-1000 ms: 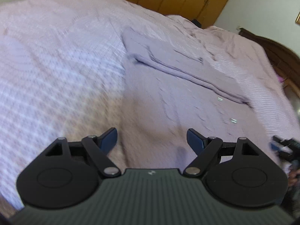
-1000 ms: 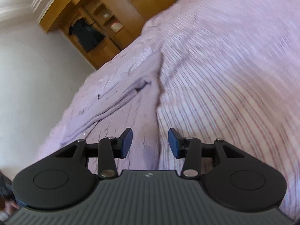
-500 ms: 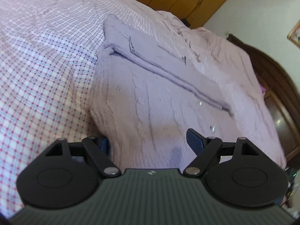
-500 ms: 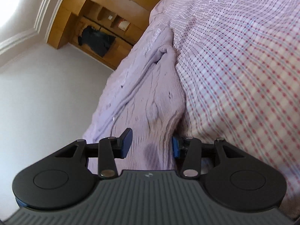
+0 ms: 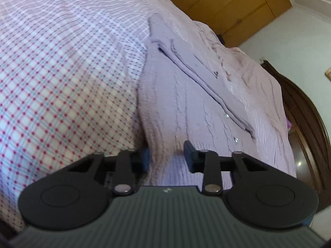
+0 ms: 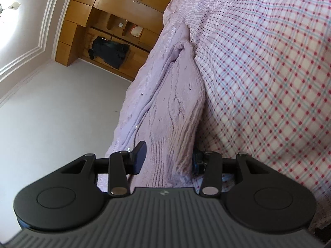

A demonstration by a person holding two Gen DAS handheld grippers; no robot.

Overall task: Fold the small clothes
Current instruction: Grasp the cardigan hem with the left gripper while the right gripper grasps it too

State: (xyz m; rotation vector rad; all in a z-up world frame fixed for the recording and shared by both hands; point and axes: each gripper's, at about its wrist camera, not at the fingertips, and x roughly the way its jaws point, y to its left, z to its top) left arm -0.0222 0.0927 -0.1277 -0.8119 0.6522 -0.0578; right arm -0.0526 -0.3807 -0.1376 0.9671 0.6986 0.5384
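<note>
Both grippers have come down to the near hem of the lilac knitted sweater (image 5: 186, 107) since a second ago, when they hovered above the bed with nothing between their fingers. At that time the left gripper (image 5: 166, 157) stood wide; now its jaws are closing, with a bunched ridge of the sweater's ribbed hem between them. One finger is tucked under the fabric at the sweater's edge, and the other finger (image 5: 190, 155) sits on top of the knit. Whether the pads already press on the cloth cannot be told.

From the right wrist, the right gripper (image 6: 168, 157) stands at a middling width across the other corner of the same hem. A thick fold of the sweater (image 6: 175, 107) fills the gap between its fingers, one of which is half hidden behind the fabric.

That sweater lies spread on the bed, on a checked sheet (image 5: 62, 72) of red and blue lines. Its sleeve is folded across the body. Farther off stand a wooden wardrobe (image 6: 99, 20) and a dark wooden headboard (image 5: 306, 111).
</note>
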